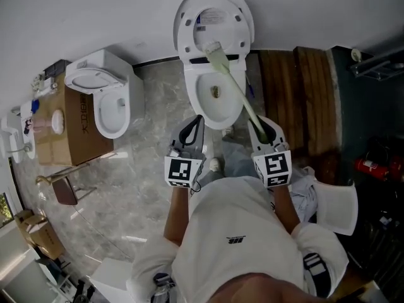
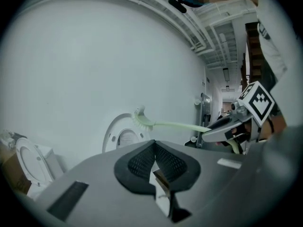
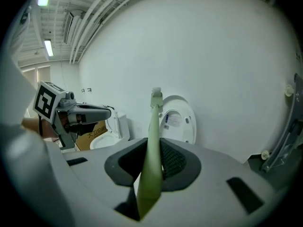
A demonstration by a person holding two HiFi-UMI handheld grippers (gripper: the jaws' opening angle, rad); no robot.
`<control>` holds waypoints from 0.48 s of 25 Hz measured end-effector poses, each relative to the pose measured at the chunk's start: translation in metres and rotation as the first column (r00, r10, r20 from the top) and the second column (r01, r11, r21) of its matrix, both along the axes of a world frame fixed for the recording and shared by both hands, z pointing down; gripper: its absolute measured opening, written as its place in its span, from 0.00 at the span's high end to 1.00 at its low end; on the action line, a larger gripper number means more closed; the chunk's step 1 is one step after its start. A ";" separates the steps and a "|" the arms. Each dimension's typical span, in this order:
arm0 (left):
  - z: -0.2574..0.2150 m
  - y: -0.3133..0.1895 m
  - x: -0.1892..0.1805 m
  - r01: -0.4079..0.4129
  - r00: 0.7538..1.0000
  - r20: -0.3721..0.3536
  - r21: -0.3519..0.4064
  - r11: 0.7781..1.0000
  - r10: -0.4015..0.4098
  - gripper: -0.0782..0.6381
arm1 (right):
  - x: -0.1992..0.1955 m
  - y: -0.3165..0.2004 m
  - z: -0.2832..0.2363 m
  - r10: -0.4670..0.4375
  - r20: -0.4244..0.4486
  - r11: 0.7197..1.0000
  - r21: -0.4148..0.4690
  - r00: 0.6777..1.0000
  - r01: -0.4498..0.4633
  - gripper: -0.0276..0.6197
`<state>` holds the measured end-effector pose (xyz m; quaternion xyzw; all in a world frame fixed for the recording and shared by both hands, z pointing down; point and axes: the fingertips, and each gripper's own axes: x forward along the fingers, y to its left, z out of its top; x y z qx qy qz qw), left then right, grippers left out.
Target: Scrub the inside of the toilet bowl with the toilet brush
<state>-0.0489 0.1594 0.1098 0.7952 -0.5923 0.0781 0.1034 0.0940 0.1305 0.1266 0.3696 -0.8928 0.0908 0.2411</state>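
A white toilet [image 1: 215, 100] stands against the wall with its lid [image 1: 214, 19] raised; the bowl [image 1: 216, 95] holds a dark spot. My right gripper [image 1: 267, 133] is shut on the pale green toilet brush [image 1: 235, 84], whose handle runs up between the jaws [image 3: 152, 141]. The brush head [image 1: 213, 48] is lifted above the bowl, in front of the raised lid [image 3: 177, 119]. My left gripper [image 1: 191, 132] hangs shut and holds nothing, left of the bowl's front rim. From the left gripper view the brush [image 2: 163, 124] and my right gripper [image 2: 222, 130] show in the air.
A second white toilet [image 1: 107, 96] sits on a cardboard box [image 1: 71, 131] to the left. Dark wooden panels [image 1: 297, 93] stand to the right of the toilet, with a red extinguisher [image 1: 371, 166] and white cloth [image 1: 309, 191] further right. The floor [image 1: 139, 169] is grey marble tile.
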 end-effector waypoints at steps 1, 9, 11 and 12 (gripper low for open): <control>0.008 -0.009 -0.001 0.005 1.000 -0.003 -0.018 1.000 -0.005 0.88 | 0.000 -0.009 0.008 -0.007 -0.005 1.000 -0.021 1.000 0.007 0.86; 0.068 -0.071 -0.016 0.053 0.998 0.025 -0.136 0.989 -0.050 0.88 | -0.008 -0.070 0.074 -0.056 -0.036 0.987 -0.155 0.998 0.050 0.86; 0.083 -0.084 -0.018 0.061 0.998 0.027 -0.159 0.985 -0.058 0.88 | -0.010 -0.081 0.091 -0.068 -0.041 0.981 -0.182 0.997 0.060 0.86; 0.090 -0.090 -0.018 0.066 0.998 0.026 -0.171 0.983 -0.062 0.88 | -0.011 -0.085 0.098 -0.073 -0.042 0.979 -0.195 0.996 0.064 0.86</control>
